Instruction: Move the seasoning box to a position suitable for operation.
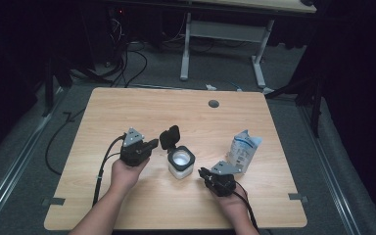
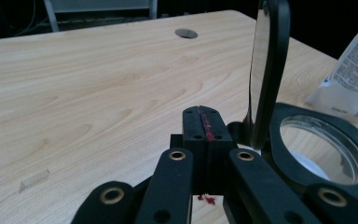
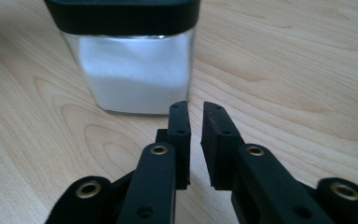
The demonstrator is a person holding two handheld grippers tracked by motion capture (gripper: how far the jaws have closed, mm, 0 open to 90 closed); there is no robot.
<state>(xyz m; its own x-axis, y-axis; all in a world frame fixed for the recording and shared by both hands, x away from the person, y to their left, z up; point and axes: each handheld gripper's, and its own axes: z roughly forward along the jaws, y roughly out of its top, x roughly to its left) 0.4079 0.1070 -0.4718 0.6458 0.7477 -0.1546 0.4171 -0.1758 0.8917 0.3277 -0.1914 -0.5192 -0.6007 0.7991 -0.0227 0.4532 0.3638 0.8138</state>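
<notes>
A square glass jar (image 1: 181, 165) of white powder stands mid-table with its black hinged lid (image 1: 170, 136) swung up and open. My left gripper (image 1: 154, 144) hovers just left of the lid, jaws shut with nothing between them. In the left gripper view the shut left gripper (image 2: 204, 117) sits close beside the upright lid (image 2: 270, 70) and the jar's black rim (image 2: 279, 149). My right gripper (image 1: 201, 172) lies low at the jar's right front. In the right gripper view the right gripper (image 3: 196, 114) shows a narrow empty gap and points at the jar (image 3: 135, 70) without touching it.
A white and blue pouch (image 1: 244, 147) stands right of the jar, behind my right hand, and shows as the pouch (image 2: 354, 70) in the left gripper view. A grey cable hole (image 1: 213, 104) sits near the table's far edge. A tape strip (image 2: 33, 180) lies on the wood.
</notes>
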